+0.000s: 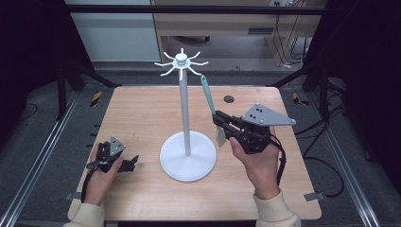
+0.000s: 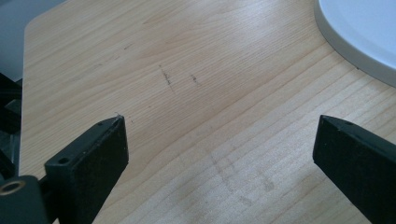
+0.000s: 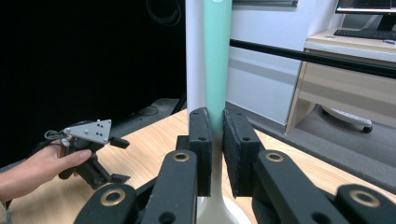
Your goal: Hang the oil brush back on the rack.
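A white hook stand [image 1: 186,118] rises from a round base [image 1: 188,158] at the table's middle, with a ring of hooks [image 1: 181,63] on top. My right gripper [image 1: 219,118] is shut on a teal-handled spatula [image 1: 207,93], held upright just right of the pole; its white blade [image 1: 220,135] hangs below the jaws. In the right gripper view the teal handle [image 3: 216,60] stands between the jaws in front of the white pole [image 3: 194,56]. My left gripper [image 1: 134,161] rests open on the table left of the base, with bare wood between its jaws [image 2: 219,140].
The wooden table [image 1: 137,113] has rounded corners and a dark hole [image 1: 229,99] at the back. The stand's base rim [image 2: 359,51] lies close to the left gripper. A desk [image 3: 350,84] and black frame bars stand beyond the table.
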Demonstrator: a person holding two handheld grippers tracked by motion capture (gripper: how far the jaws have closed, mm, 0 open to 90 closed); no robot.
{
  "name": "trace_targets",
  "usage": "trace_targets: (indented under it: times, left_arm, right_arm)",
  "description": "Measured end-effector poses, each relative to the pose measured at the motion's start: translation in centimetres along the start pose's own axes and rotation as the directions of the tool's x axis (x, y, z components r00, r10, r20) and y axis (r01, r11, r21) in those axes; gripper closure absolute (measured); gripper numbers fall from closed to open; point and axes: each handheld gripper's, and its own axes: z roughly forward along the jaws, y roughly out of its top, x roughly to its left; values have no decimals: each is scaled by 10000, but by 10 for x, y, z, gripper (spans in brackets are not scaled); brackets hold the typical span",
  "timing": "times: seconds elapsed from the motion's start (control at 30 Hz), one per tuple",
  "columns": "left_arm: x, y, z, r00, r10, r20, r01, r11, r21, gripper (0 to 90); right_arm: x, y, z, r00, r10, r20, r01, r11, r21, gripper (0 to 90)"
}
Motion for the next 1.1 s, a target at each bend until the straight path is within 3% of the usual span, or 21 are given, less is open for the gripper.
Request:
trace_targets:
  times: [0.43,1.1]
  left_arm:
    - [1,0,0,10000,-16,-13,16,10000,-16,29]
    - [1,0,-1,10000,-27,-28,27,10000,-32,29]
  right_arm:
    - [1,3,-5,9999,12,157,-7,9996,-295,822]
    - [6,9,-7,9999,-161,10,161,9989,-437,821]
